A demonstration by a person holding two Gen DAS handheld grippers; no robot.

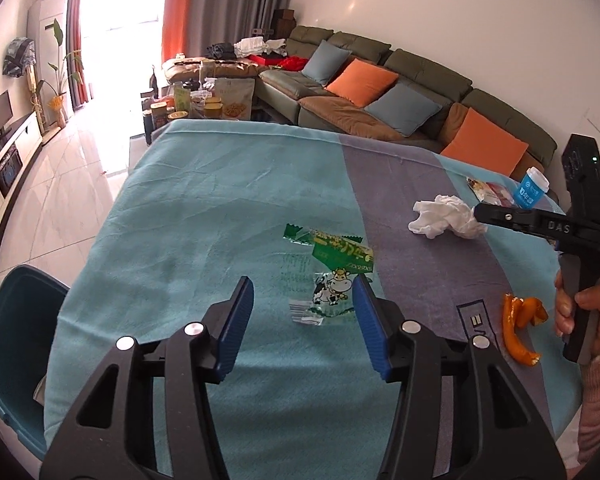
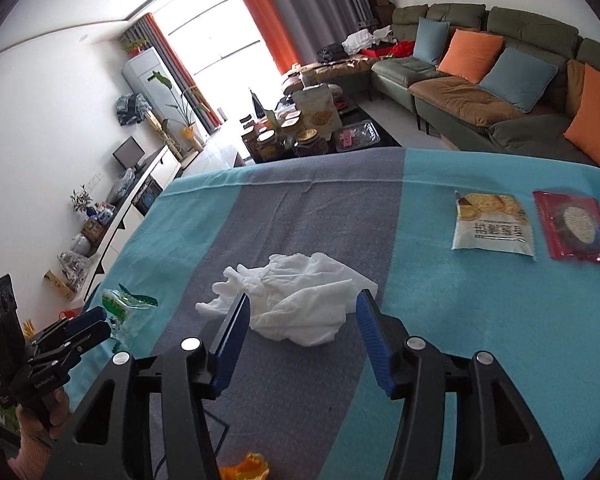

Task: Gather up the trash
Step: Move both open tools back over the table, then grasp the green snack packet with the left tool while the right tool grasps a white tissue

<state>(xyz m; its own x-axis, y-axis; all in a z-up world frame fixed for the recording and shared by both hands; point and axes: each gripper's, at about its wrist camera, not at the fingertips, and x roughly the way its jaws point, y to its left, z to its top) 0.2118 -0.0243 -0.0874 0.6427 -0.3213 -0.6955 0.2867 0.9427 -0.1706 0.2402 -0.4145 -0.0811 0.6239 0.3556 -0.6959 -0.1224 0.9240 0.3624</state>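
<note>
Bench (image 1: pixel 204 184) draped in a cloth of turquoise bands with one grey band down the middle; cloth lightly creased. Beyond its far edge: a low table crowded with lidded jars (image 2: pixel 310 140) and a snack bag; contents of the jars not readable. Behind that, an olive sectional sofa (image 1: pixel 384 60) with orange and blue cushions and clothes heaped on its far end. Bright window with orange and grey curtains; white TV console (image 1: pixel 8 152) and potted plants on the window-side wall. Pale glossy tile floor.

A dark teal bin (image 1: pixel 8 344) stands at the bench's near left corner; almost nothing of its inside shows.

Trash on the cloth:
- clear green-printed cow wrapper (image 1: pixel 328 276), turquoise band, near edge; left hand-held gripper (image 1: pixel 304 308) stands spread on either side of it, pads not pressing.
- crumpled white tissue (image 2: pixel 292 300), grey band; right hand-held gripper (image 2: pixel 300 328) spread astride its near part, not gripping.
- orange peel (image 1: pixel 520 324) near the near edge, right of the grey band.

Toward the far right corner: a white cracker packet (image 2: pixel 492 228), a red packet (image 2: pixel 576 232) just beside it, a blue-and-white cup (image 1: pixel 534 190).
</note>
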